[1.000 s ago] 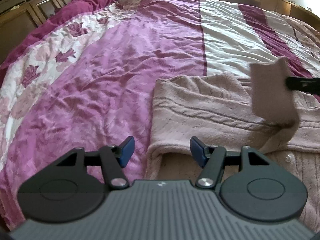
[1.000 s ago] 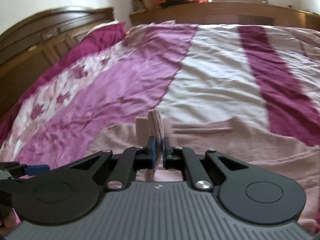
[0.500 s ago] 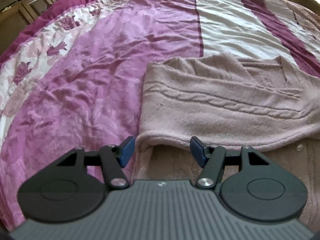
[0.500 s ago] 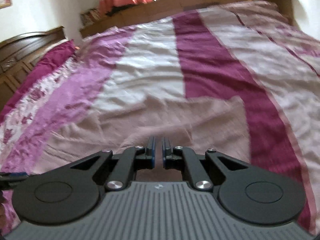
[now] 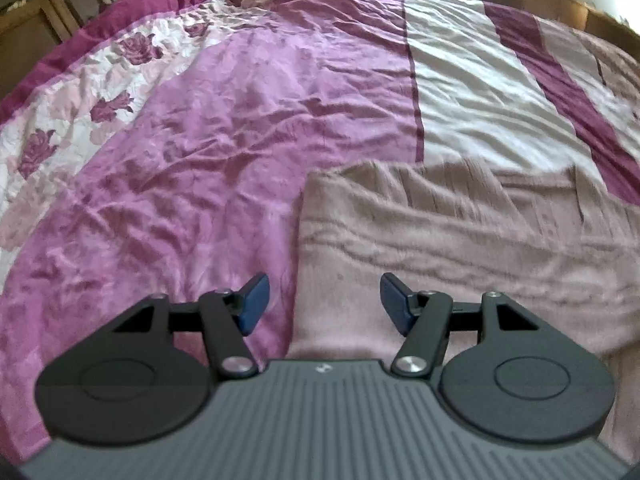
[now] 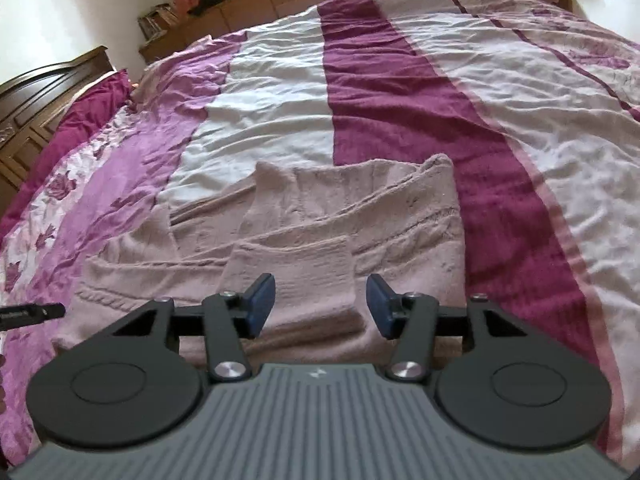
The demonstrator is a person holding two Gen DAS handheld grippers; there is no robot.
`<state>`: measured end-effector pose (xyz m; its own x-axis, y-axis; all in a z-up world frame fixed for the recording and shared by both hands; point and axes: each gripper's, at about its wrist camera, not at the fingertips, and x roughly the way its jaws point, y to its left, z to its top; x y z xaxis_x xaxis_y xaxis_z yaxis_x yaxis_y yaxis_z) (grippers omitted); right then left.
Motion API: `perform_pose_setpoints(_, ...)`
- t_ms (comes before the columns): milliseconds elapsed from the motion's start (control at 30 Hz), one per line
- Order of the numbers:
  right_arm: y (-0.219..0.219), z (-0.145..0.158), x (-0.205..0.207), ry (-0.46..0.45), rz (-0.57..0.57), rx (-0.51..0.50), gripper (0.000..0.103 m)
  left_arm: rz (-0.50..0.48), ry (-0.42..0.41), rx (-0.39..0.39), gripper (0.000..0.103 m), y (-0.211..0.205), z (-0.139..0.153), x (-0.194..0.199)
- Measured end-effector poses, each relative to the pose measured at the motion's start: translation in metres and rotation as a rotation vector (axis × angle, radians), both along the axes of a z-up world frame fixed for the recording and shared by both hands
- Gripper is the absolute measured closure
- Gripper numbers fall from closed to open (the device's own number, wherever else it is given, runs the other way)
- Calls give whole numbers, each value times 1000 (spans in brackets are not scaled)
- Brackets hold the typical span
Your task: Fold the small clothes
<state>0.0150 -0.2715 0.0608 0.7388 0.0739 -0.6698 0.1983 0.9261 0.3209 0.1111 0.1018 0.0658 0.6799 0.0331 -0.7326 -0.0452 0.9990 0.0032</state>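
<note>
A dusty-pink knitted cardigan [image 5: 460, 240] lies partly folded on the bed; it also shows in the right wrist view [image 6: 320, 232]. Its sleeve cuff [image 6: 296, 276] lies folded over the body, right in front of my right gripper [image 6: 320, 306], which is open and empty just above it. My left gripper [image 5: 320, 302] is open and empty, straddling the cardigan's left edge. A black finger of the left gripper [image 6: 32, 314] shows at the left border of the right wrist view.
The cardigan lies on a wrinkled bedspread [image 5: 200, 152] with purple, white and maroon stripes and a floral band. A dark wooden headboard [image 6: 36, 92] stands at the left, a wooden ledge [image 6: 248, 4] behind the bed.
My right gripper has let go of the sleeve cuff, opened and swung right; the cuff now lies flat on the cardigan. My left gripper stayed open and shifted slightly over the left edge.
</note>
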Motion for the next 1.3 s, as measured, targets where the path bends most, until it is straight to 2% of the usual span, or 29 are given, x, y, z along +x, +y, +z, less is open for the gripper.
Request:
perform_pose_setpoints(133, -3, -16, 15, 53, -8, 57, 44, 6, -9, -53, 40, 3, -3, 26)
perform_pose_setpoints(400, 5, -23, 18, 45, -12, 41, 45, 15, -9, -77, 40, 4, -25, 66)
perform_pose_setpoints(500, 4, -24, 17, 41, -19, 40, 49, 32, -12, -113, 40, 7, -36, 69)
perform_pose_setpoints(533, 5, -24, 17, 39, -20, 38, 55, 30, -22, -126, 42, 8, -38, 68)
perform_pose_setpoints(567, 5, -25, 18, 37, -21, 35, 61, 26, -36, -131, 45, 8, -39, 66)
perform_pose_setpoints(600, 4, -24, 18, 34, -22, 35, 65, 15, -55, -133, 64, 8, -40, 63)
perform_pose_setpoints(633, 4, -24, 18, 31, -22, 38, 75, 0, -71, -137, 86, 7, -40, 60)
perform_pose_setpoints(733, 5, -21, 17, 9, -24, 33, 88, 13, -115, -152, 93, 10, -37, 53)
perform_pose_setpoints(833, 11, -10, 15, -38, -13, -2, 91, 54, -165, -167, 93, 17, -33, 47)
perform_pose_setpoints(933, 18, 18, 3, -162, -17, -72, 93, 104, -208, -176, 93, 25, -31, 43)
perform_pose_setpoints(1033, 25, 34, -6, -250, -18, -161, 96, 131, -204, -173, 93, 30, -36, 46)
perform_pose_setpoints(1100, 24, 28, -1, -222, -28, -203, 97, 141, -194, -161, 93, 31, -41, 48)
perform_pose_setpoints(1300, -2, -19, 18, -52, -76, -98, 97, 110, -167, -126, 90, 27, -47, 45)
